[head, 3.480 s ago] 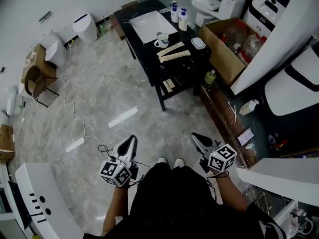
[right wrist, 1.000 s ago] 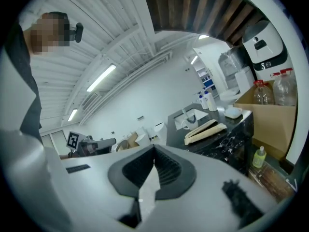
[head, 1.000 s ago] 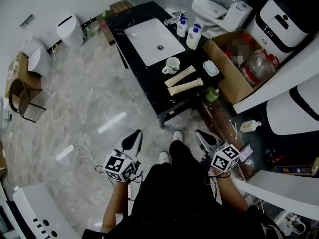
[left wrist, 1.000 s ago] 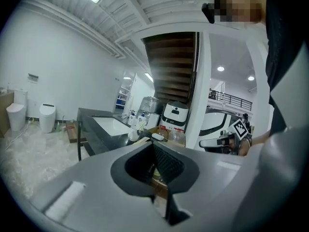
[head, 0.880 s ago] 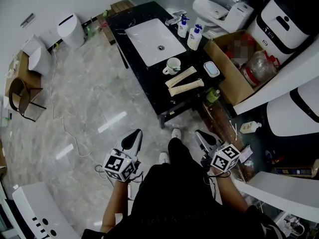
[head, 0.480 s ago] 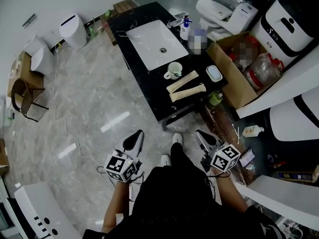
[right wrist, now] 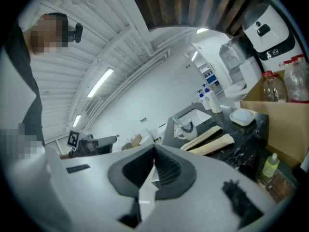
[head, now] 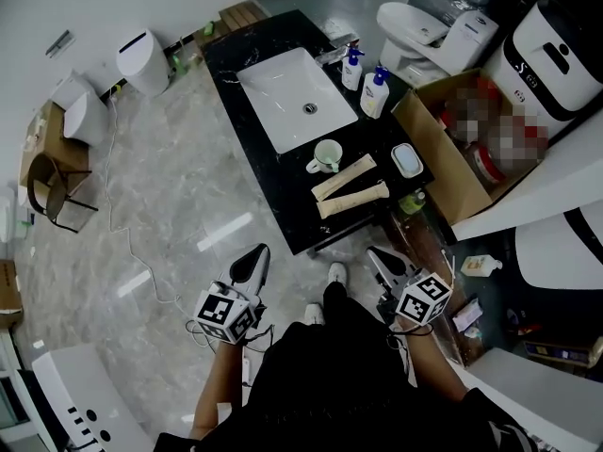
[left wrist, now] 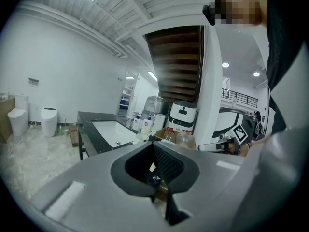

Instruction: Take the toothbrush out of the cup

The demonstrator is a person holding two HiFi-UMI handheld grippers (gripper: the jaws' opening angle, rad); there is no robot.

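A white cup (head: 327, 155) stands on the black counter (head: 283, 196) just in front of the white sink (head: 294, 97). In the right gripper view the cup (right wrist: 187, 128) holds a toothbrush (right wrist: 176, 122) whose pale green head sticks up out of it. My left gripper (head: 260, 250) and right gripper (head: 371, 251) are both held low in front of my body, short of the counter's near edge. Both are shut, and neither has anything between its jaws. The left gripper view shows the cup (left wrist: 141, 137) small and far off.
Two cream rolls (head: 349, 188) lie on the counter near the cup, with a soap dish (head: 407, 160) and two pump bottles (head: 366, 78) beyond. An open cardboard box (head: 443, 149) stands to the counter's right. A toilet (head: 419, 28) is behind it. A cable (head: 141, 252) trails over the floor.
The counter and the cup have come nearer in the head view as I walk toward them. Both grippers stay shut and keep the same place in front of my body.
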